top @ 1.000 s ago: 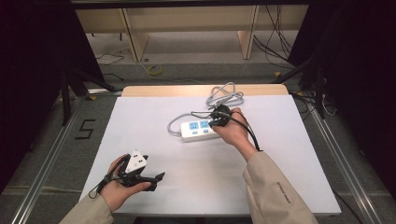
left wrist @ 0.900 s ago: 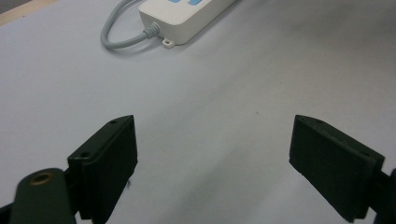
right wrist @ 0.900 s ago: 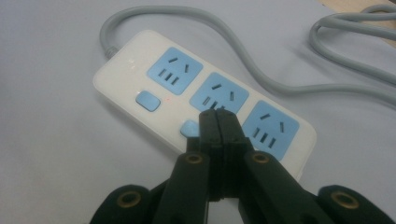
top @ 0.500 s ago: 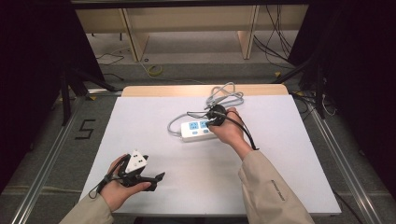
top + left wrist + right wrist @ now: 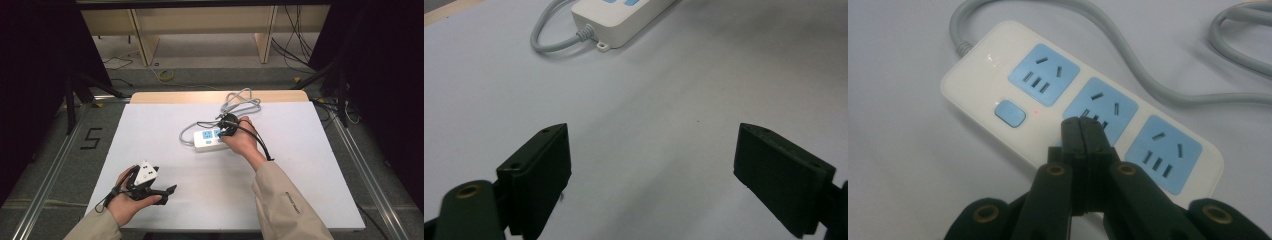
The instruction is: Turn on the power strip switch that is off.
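1 power strip (image 5: 1083, 107) lies just beneath the closed right gripper (image 5: 1081, 131).

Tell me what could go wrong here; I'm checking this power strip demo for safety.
The right gripper, shut, hovers over the middle socket of the power strip, near its switch buttons. Aimed slightly off, the tips could slip into a socket slot instead of pressing a button. A hard push might slide the strip, since the left gripper sits open, away from it, not bracing.

Right gripper (image 5: 226, 131) over white power strip (image 5: 210, 140); left gripper (image 5: 170, 190) well apart
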Tool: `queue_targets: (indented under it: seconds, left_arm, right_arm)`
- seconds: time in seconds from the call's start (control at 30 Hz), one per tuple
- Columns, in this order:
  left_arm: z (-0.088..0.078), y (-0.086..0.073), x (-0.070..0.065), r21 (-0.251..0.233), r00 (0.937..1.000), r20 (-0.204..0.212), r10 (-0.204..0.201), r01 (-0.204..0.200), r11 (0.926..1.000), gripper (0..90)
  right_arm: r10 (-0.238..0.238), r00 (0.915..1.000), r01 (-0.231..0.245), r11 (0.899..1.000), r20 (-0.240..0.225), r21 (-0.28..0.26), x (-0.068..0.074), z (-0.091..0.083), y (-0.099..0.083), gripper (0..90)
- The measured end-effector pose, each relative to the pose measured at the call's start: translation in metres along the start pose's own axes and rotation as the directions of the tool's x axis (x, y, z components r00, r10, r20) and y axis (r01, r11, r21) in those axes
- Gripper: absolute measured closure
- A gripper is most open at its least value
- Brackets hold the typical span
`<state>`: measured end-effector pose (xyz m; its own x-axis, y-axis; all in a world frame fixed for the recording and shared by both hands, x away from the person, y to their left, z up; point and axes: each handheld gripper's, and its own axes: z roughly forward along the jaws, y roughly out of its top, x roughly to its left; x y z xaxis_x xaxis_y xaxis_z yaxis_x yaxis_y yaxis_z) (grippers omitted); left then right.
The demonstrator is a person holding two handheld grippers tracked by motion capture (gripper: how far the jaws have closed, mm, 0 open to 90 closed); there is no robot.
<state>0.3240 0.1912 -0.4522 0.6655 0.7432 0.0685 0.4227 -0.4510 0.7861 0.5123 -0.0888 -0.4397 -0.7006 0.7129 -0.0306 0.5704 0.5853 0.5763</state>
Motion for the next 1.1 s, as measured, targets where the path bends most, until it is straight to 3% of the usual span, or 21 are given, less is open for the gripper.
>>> queue_targets:
  seconds: [1.1]
  left_arm:
    - [0.0, 0.0, 0.0002, 0.0, 1.0, 0.0, 0.001, -0.001, 1.0, 14.8]
  right_arm:
    - [-0.021, 0.9997, 0.021, 0.999, 0.015, 0.049, 0.0013, 0.0063, 0.0053, 90.0]
